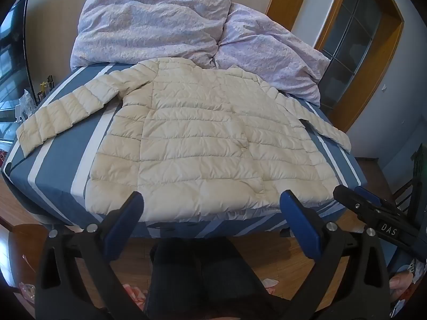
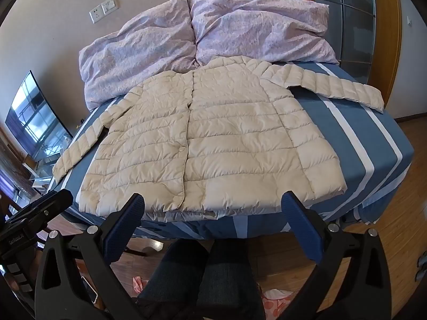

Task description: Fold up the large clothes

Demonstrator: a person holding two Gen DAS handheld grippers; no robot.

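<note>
Jacket: cream quilted jacket lies flat, front up, sleeves spread toward 9 and 3 o'clock on the striped bed, hem nearest.
Left gripper: fingers spread wide, holding nothing, just short of the hem.
Right gripper: likewise spread, empty.
Technique: probably pinch one cuff, carry the sleeve across the chest, keeping the quilting smooth.
Writing: "DAS" on the other gripper at 3 o'clock; "GeoDuoo…"-like lettering, hard to read.

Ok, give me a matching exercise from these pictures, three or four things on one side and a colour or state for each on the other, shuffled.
Things:
1. puffer jacket
2. duvet
3. bed sheet
4. left gripper

Descriptions:
A. blue with white stripes
B. jaws open, holding nothing
C. cream, spread flat
D. lilac, bunched at the head of the bed

Pairs: 1-C, 2-D, 3-A, 4-B
</note>
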